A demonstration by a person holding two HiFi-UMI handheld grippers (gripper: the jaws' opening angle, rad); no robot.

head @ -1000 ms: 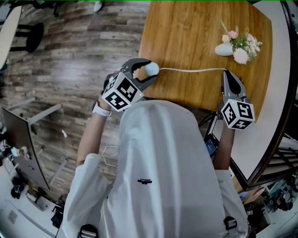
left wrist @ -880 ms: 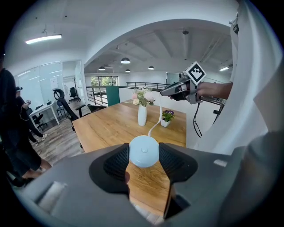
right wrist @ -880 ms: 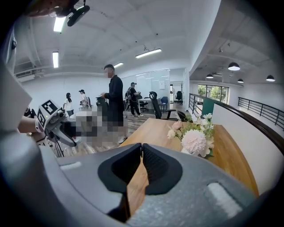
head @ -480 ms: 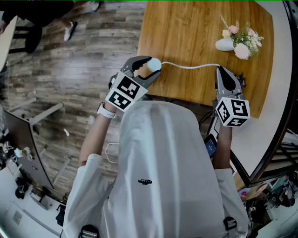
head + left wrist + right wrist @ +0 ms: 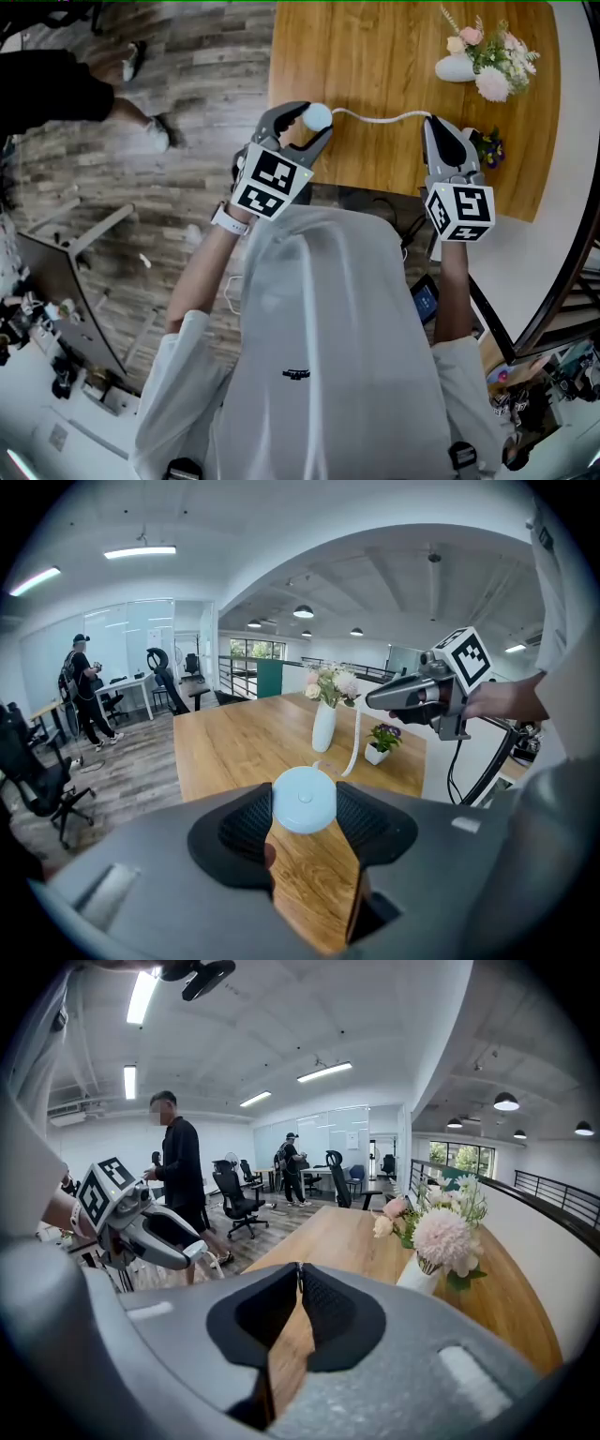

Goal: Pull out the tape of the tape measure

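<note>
1. Overhead, a person in a white top is holding a tool in each hand over the near edge of a wooden bench (image 5: 375, 56).
2. The left tool (image 5: 305, 124) is clamping a round, pale blue tape measure case (image 5: 304, 800) between its two pads, at the bench's near left corner.
3. The right tool (image 5: 437, 131) is pressing its jaws together on the end of the white tape (image 5: 377, 117). In the right gripper view the tape is showing as a thin white strip between the pads.
4. The tape is hanging in a loose, shallow curve between the case and the right tool, with the two tools well apart.
5. A white vase (image 5: 455, 68) of pink and white flowers is standing upright towards the far right of the bench.
6. A small white pot of purple flowers (image 5: 487, 148) is sitting just beside the right tool.
7. Another person in dark clothes (image 5: 56, 89) is standing on the plank floor (image 5: 187, 84), off to the left of the bench.
</note>
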